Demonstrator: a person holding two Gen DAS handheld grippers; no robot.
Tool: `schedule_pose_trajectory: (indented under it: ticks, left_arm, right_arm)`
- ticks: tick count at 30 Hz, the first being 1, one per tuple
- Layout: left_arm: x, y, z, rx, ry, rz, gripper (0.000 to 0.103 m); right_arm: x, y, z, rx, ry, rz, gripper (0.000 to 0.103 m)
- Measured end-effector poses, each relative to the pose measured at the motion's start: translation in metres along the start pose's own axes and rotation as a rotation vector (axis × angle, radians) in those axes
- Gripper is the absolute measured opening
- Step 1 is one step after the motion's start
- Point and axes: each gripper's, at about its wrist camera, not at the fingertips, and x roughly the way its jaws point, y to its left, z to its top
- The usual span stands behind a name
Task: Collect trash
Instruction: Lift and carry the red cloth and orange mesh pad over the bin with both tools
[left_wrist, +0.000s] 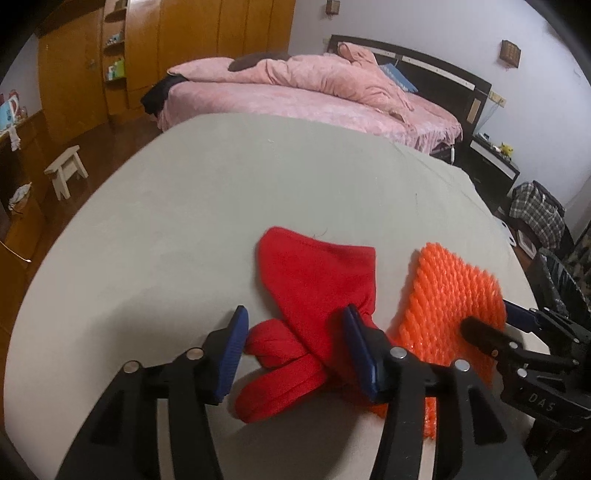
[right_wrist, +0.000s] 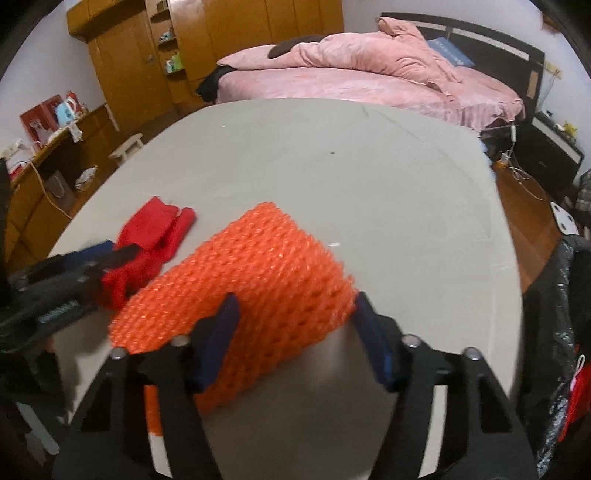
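A red cloth item (left_wrist: 314, 295) lies crumpled on the grey table (left_wrist: 184, 206). My left gripper (left_wrist: 295, 339) is open, its blue pads on either side of the cloth's near end. An orange foam net sleeve (right_wrist: 258, 280) lies to the right of the cloth; it also shows in the left wrist view (left_wrist: 454, 314). My right gripper (right_wrist: 295, 332) is open around the sleeve's near edge, the left pad over it and the right pad beside it. The red cloth (right_wrist: 147, 243) and the left gripper (right_wrist: 88, 266) appear at the left of the right wrist view.
A black trash bag (right_wrist: 561, 332) hangs open at the table's right edge, with something red inside. A pink bed (left_wrist: 314, 96) stands behind the table. Wooden wardrobes (left_wrist: 166, 48) line the back wall. A small white stool (left_wrist: 66, 170) is on the floor at left.
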Motion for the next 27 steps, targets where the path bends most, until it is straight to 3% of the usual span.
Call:
schedule_pose_trajectory:
  ticks: [2, 4, 6, 9, 15, 27]
  left_arm:
    - [0.001, -0.001, -0.001, 0.005, 0.003, 0.003, 0.051]
    - [0.001, -0.002, -0.002, 0.011, 0.004, 0.001, 0.046]
    - [0.000, -0.004, -0.002, 0.021, 0.006, 0.003, 0.030]
    - [-0.001, -0.010, -0.002, 0.048, 0.006, 0.004, 0.017]
    - [-0.009, -0.014, -0.001, 0.051, -0.018, 0.009, 0.013]
    - [-0.069, -0.039, 0.008, 0.085, -0.140, -0.007, 0.013]
  right_arm:
    - [-0.002, 0.006, 0.000, -0.012, 0.001, 0.039, 0.028]
    - [-0.004, 0.012, 0.001, -0.024, 0.000, 0.045, 0.023]
    - [-0.007, 0.013, 0.002, -0.024, -0.001, 0.054, 0.021]
    - [-0.016, 0.013, 0.003, -0.014, -0.010, 0.066, 0.020]
    - [-0.045, 0.006, 0.011, -0.002, -0.067, 0.055, 0.020]
    - [-0.112, -0.009, 0.017, -0.006, -0.202, -0.046, 0.020]
